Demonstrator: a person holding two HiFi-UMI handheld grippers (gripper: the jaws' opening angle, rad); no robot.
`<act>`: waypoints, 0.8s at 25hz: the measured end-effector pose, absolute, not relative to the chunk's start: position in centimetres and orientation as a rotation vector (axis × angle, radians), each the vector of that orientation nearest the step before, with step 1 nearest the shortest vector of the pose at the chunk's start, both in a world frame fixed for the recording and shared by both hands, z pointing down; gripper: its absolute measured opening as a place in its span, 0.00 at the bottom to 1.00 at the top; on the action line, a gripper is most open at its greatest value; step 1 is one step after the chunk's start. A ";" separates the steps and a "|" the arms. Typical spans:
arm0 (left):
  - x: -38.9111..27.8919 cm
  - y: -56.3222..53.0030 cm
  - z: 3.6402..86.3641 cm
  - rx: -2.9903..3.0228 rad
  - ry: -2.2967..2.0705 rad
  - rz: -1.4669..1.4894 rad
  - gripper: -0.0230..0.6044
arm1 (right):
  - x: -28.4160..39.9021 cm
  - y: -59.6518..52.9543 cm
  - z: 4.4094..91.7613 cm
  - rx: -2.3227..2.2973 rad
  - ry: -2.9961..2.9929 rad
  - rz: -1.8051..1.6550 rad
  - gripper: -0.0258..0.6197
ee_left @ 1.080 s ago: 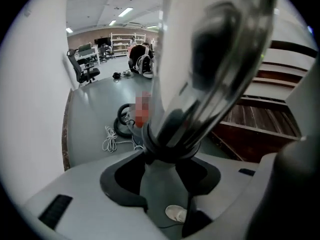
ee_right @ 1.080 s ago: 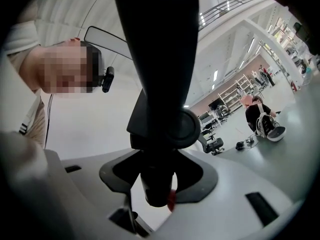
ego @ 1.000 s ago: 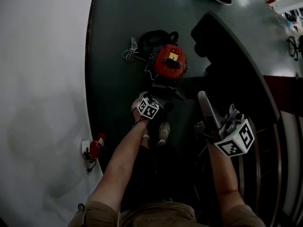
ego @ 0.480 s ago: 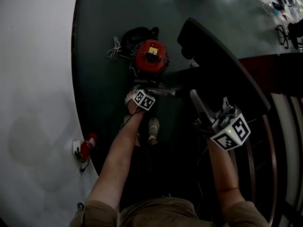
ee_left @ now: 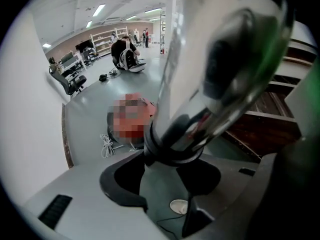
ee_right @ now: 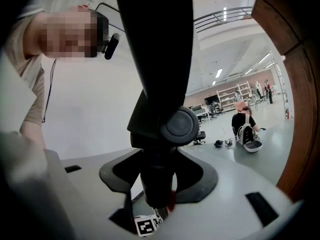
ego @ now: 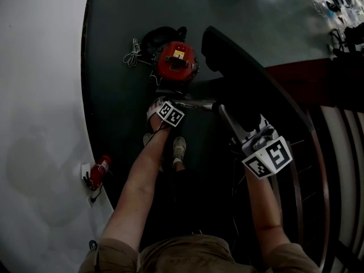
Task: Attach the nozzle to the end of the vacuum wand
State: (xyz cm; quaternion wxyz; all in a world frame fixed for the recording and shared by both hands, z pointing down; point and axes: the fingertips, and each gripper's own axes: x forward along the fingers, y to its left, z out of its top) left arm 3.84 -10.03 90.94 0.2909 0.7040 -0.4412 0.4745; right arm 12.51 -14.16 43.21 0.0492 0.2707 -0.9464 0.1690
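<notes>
In the head view my left gripper (ego: 165, 103) is shut on the chrome vacuum wand (ego: 196, 103), which runs level to the right above the floor. My right gripper (ego: 224, 111) is shut on the neck of the black floor nozzle (ego: 242, 75), whose wide head reaches up and left. The wand's free end sits right by the nozzle's neck; whether they touch is hidden in the dark. In the left gripper view the wand (ee_left: 200, 84) with its black collar fills the jaws. In the right gripper view the nozzle's neck (ee_right: 157, 179) and round pivot stand between the jaws.
The red vacuum cleaner (ego: 176, 61) sits on the dark floor just beyond the wand, its white cord (ego: 132, 53) coiled at its left. A red fire extinguisher (ego: 96, 172) stands by the white wall at the left. Wooden stair rails (ego: 318, 169) run at the right.
My right gripper has carried the nozzle left and up in the picture toward the wand's end. The left gripper has brought the wand level, so its free end now lies by the nozzle.
</notes>
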 end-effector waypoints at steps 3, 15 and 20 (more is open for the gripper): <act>4.1 -10.2 90.8 1.892 -1.169 1.289 0.35 | 13.0 -14.5 43.0 0.871 -2.879 0.526 0.34; 4.7 -10.0 90.5 1.913 -1.125 1.290 0.35 | 12.8 -13.6 42.8 0.980 -2.841 0.341 0.34; 4.7 -10.7 90.6 1.950 -1.106 1.296 0.35 | 13.8 -13.8 42.9 1.119 -2.882 0.321 0.34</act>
